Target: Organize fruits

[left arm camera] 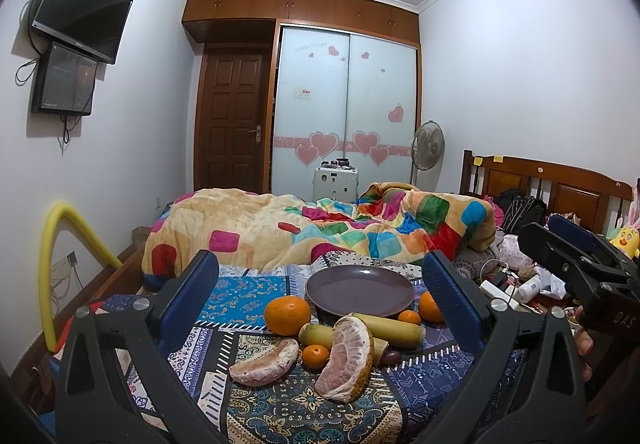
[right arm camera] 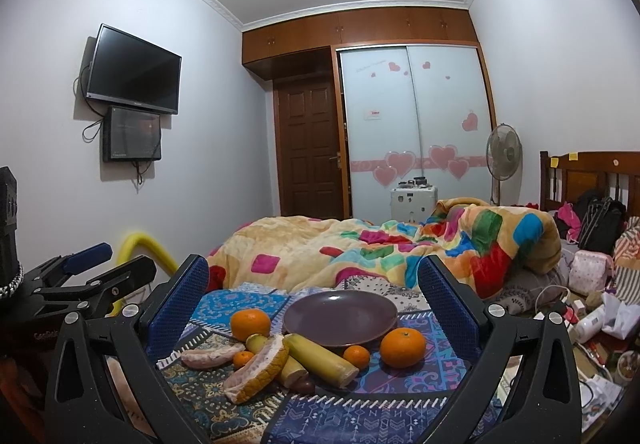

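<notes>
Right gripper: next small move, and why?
Probably ease the right gripper forward and down toward the large orange near its right finger. Both grippers are open and hold nothing, the purple plate is empty, and that orange sits alone on the patterned cloth, beside the plate, clear of the banana and pomelo pile.

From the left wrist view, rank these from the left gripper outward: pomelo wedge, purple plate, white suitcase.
1. pomelo wedge, just ahead between the left gripper fingers.
2. purple plate, behind the fruit.
3. white suitcase, beyond the bed, by the wardrobe.
</notes>
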The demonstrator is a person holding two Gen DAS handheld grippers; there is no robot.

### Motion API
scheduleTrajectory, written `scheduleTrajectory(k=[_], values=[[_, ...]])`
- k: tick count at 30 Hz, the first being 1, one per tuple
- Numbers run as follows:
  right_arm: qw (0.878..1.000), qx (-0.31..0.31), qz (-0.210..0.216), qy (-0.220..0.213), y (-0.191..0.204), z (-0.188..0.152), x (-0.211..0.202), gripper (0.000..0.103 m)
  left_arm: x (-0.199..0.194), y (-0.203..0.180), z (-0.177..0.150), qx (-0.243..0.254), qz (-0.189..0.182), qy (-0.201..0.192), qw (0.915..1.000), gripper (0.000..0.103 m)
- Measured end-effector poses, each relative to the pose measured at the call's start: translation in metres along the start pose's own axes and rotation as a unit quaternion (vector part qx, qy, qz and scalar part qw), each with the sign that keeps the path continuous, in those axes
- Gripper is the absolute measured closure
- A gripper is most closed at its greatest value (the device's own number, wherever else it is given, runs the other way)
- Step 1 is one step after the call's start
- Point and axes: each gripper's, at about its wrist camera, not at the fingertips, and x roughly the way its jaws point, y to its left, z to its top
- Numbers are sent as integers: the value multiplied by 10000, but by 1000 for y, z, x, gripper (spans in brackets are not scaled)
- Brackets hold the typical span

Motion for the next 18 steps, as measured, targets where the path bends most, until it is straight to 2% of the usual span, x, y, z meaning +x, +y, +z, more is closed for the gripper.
scheduleTrajectory(k=[18], values=[[10000, 28, 35, -6, -1, 1, 0, 0, 1, 2, 0, -23, -12, 4, 10000, 0]])
